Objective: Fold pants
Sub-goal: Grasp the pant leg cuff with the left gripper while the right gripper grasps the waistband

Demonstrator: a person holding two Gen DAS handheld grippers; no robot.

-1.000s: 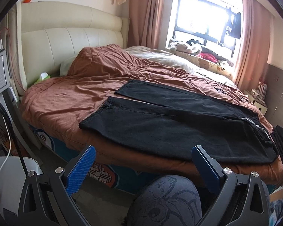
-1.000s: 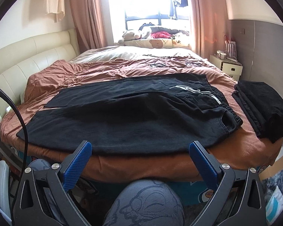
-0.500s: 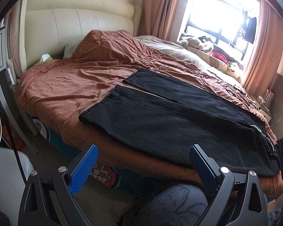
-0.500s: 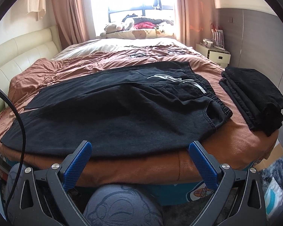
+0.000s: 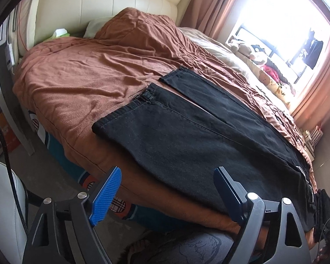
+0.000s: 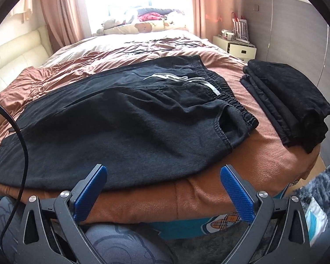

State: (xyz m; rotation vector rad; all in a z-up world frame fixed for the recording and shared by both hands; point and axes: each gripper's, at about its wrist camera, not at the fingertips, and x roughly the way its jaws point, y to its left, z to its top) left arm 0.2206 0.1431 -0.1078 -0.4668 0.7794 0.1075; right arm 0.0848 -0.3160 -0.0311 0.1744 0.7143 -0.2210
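Note:
Black pants (image 5: pixel 187 136) lie spread flat along the near edge of a bed with a brown cover (image 5: pixel 88 77). In the left wrist view the two leg hems point toward the headboard. The right wrist view shows the pants (image 6: pixel 121 118) from the waistband end, with a white drawstring (image 6: pixel 187 80) and elastic waist. My left gripper (image 5: pixel 167 176) hangs just off the bed edge below the near leg; its jaws are closing with nothing between them. My right gripper (image 6: pixel 164 172) is open, empty, in front of the bed edge below the hip part.
A folded stack of black clothes (image 6: pixel 290 101) sits on the bed's right corner. A cream headboard (image 5: pixel 103 6) is at the left, a bedside cabinet (image 6: pixel 235 46) by the grey wall, plush toys (image 5: pixel 248 48) under the window. A person's patterned knee (image 6: pixel 121 244) is below the grippers.
Both grippers have come closer to the bed edge and lower. The left view has swung and rolled toward the leg hems, and its jaws have narrowed a little. The pants have not moved.

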